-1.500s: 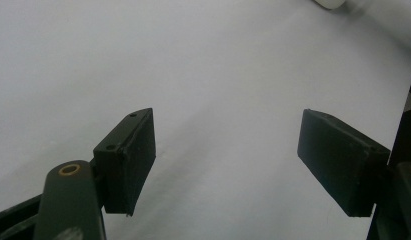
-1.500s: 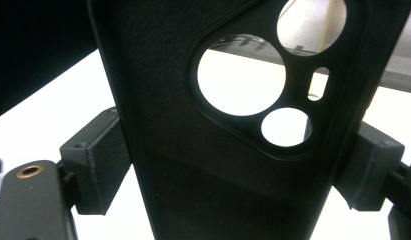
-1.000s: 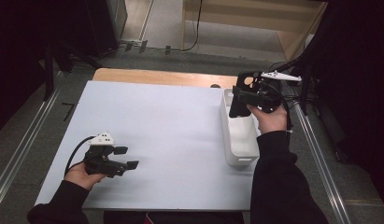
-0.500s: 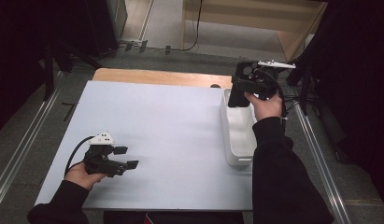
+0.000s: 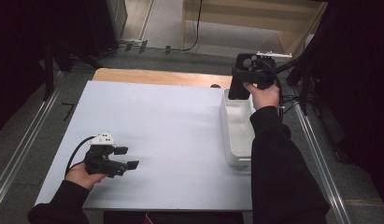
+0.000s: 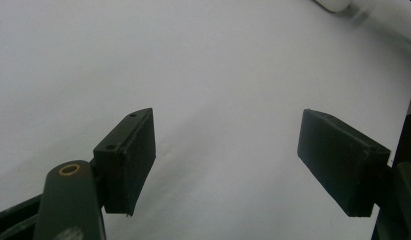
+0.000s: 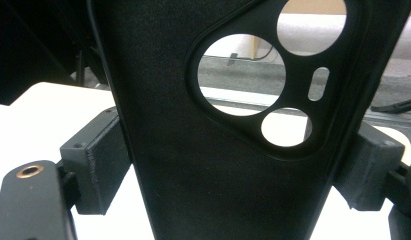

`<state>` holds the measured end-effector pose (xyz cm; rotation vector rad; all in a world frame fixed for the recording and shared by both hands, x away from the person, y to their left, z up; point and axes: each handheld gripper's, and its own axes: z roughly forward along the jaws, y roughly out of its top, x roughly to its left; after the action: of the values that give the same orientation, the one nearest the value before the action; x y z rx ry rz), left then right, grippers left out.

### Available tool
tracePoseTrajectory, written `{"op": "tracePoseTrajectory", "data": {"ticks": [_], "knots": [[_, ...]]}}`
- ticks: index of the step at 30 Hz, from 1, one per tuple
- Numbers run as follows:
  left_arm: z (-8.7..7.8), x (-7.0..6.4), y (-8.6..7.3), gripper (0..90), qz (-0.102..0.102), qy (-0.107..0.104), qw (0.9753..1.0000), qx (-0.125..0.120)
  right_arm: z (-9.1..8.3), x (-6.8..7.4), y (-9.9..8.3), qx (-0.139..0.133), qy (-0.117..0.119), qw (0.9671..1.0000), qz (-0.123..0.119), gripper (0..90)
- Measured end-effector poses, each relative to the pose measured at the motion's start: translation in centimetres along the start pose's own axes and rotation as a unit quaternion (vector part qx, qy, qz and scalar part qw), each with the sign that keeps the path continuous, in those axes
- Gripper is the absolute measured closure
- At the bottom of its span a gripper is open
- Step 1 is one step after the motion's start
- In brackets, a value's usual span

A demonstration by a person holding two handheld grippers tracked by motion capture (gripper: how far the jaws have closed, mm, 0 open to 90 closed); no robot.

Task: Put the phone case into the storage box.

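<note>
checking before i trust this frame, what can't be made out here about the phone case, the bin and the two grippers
- Phone case: right gripper view cuts off its top and bottom ends; its far face is turned away.
- White bin: in the high view the sleeve covers its right wall, so the contents there are hidden.
- Right gripper: in the high view the case and hand hide its fingers.
- Left gripper: left gripper view blurs the white thing at the top edge.

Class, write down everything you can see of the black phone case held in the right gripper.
The black phone case looks like matte, finely textured plastic or rubber. Its camera panel has three round cut-outs and one small slot, through which the background shows. It stands roughly upright, clamped at its two side edges by the jaws of the right gripper, above the far end of the white bin, clear of the table.
</note>
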<state>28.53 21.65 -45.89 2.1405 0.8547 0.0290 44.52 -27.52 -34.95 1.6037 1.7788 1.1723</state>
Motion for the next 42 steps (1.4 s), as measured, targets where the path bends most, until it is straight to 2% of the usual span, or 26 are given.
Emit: {"op": "tracePoseTrajectory", "data": {"ticks": [2, 6, 9, 14, 20, 24, 30, 42], "knots": [[0.0, 0.0, 0.0, 23.0, 0.002, 0.000, 1.0000, 0.001, 0.3, -0.5, 0.3, -0.005, 0.010, 0.9999, 0.011, 13.0], [0.1, -0.1, 0.0, 23.0, 0.005, 0.000, 1.0000, 0.004, 1.1, -1.2, 0.4, 0.000, -0.007, 0.9999, 0.010, 13.0], [0.1, -0.1, 0.0, 23.0, 0.006, 0.001, 1.0000, 0.005, 1.6, -1.5, 0.4, -0.002, -0.009, 0.9998, 0.016, 13.0], [-0.2, 0.1, 0.0, 23.0, 0.001, 0.005, 1.0000, 0.000, 2.2, -1.4, 0.3, -0.010, -0.010, 0.9996, 0.026, 13.0], [-0.1, 0.2, 0.0, 23.0, 0.001, -0.001, 1.0000, 0.001, 3.2, -1.1, 0.0, -0.007, -0.025, 0.9996, 0.014, 13.0], [-0.1, 0.2, 0.0, 23.0, 0.003, -0.001, 1.0000, 0.004, 3.6, -1.0, -0.3, -0.007, -0.028, 0.9995, 0.014, 13.0], [-0.1, 0.2, 0.0, 23.0, 0.001, -0.003, 1.0000, 0.002, 3.9, -0.9, -0.7, -0.019, -0.042, 0.9988, 0.015, 13.0], [0.0, 0.1, 0.0, 23.0, 0.002, -0.004, 1.0000, 0.004, 4.8, -1.0, -1.9, -0.025, -0.046, 0.9985, 0.017, 13.0]]}}
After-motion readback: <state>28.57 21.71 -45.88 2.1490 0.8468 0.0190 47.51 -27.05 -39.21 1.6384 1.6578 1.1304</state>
